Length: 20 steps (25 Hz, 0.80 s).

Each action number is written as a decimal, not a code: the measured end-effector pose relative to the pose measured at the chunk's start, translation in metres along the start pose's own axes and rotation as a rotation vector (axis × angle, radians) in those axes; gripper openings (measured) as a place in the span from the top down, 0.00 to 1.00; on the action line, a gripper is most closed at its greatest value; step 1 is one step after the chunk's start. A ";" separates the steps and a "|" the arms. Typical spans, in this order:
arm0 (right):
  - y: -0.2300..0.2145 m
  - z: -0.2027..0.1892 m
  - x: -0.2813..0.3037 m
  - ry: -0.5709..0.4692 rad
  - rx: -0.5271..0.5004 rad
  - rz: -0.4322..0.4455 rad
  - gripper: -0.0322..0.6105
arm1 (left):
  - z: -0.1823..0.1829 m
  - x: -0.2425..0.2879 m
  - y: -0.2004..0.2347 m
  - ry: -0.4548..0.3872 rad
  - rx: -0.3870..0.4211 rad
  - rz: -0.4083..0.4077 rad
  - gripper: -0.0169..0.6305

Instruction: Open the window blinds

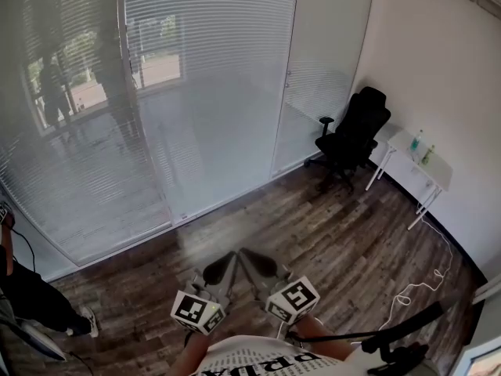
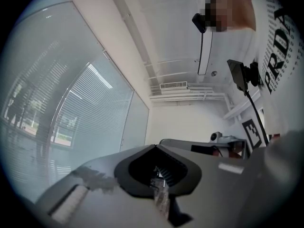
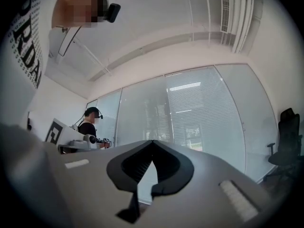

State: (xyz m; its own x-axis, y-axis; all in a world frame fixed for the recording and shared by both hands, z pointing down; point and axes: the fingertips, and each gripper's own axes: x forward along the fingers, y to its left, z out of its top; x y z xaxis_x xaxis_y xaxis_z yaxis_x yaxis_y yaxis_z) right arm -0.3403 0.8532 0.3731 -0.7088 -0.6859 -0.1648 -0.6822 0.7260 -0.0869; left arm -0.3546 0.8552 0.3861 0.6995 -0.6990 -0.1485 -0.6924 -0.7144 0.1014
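Note:
White slatted blinds (image 1: 211, 92) hang lowered behind a glass wall across the room, well away from me. Both grippers are held low and close to my body, far short of the blinds. My left gripper (image 1: 220, 267) points toward the wall; in the left gripper view its jaws (image 2: 155, 147) meet at the tip with nothing held, and the blinds (image 2: 90, 113) show at the left. My right gripper (image 1: 262, 262) sits beside it, shut and empty (image 3: 152, 142), with the blinds (image 3: 209, 113) straight beyond it.
A black office chair (image 1: 352, 135) stands at the right end of the glass wall, next to a white table (image 1: 419, 159) with bottles. A white cable (image 1: 415, 288) lies on the wood floor. Another person (image 1: 31, 296) is at the left edge.

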 end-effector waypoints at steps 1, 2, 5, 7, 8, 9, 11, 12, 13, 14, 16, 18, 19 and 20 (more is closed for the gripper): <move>0.001 -0.003 0.001 0.009 0.010 0.005 0.94 | -0.002 -0.001 0.002 0.001 -0.001 -0.001 0.99; 0.003 -0.006 0.002 0.020 0.018 0.008 0.94 | -0.003 -0.003 0.004 0.001 -0.001 -0.004 0.99; 0.012 -0.009 0.011 0.037 -0.013 0.009 0.94 | -0.004 -0.010 0.014 -0.001 -0.005 -0.013 0.99; 0.017 -0.008 0.019 0.038 -0.044 0.003 0.94 | 0.001 -0.014 0.022 0.003 -0.017 -0.008 0.99; 0.018 -0.007 0.022 0.040 -0.055 0.001 0.94 | 0.003 -0.014 0.025 0.006 -0.017 -0.009 0.99; 0.019 -0.006 0.025 0.041 -0.067 -0.002 0.94 | 0.004 -0.016 0.027 0.009 -0.016 -0.013 0.99; 0.021 -0.008 0.028 0.034 -0.087 -0.012 0.94 | 0.002 -0.020 0.028 0.007 -0.014 -0.024 0.99; 0.022 -0.009 0.028 0.026 -0.096 -0.019 0.94 | 0.000 -0.021 0.028 0.004 -0.014 -0.029 0.99; 0.022 -0.010 0.028 0.018 -0.106 -0.027 0.94 | -0.001 -0.022 0.028 0.003 -0.014 -0.029 0.99; 0.022 -0.010 0.029 0.010 -0.117 -0.035 0.94 | -0.002 -0.022 0.029 0.002 -0.014 -0.027 0.99; 0.022 -0.011 0.030 -0.002 -0.133 -0.047 0.94 | -0.004 -0.023 0.030 -0.004 -0.018 -0.027 0.99; 0.019 -0.016 0.030 0.004 -0.141 -0.059 0.94 | -0.010 -0.022 0.031 -0.008 -0.022 -0.040 0.99; 0.016 -0.017 0.032 0.008 -0.147 -0.064 0.94 | -0.012 -0.021 0.032 -0.005 -0.019 -0.045 0.99; 0.013 -0.018 0.034 0.011 -0.153 -0.067 0.94 | -0.012 -0.018 0.034 0.001 -0.017 -0.046 0.99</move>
State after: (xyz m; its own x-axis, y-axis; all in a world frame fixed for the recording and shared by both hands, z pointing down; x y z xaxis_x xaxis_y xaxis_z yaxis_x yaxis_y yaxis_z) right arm -0.3767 0.8385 0.3837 -0.6621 -0.7336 -0.1531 -0.7468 0.6628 0.0536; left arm -0.3885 0.8433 0.4044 0.7307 -0.6654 -0.1526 -0.6564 -0.7463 0.1109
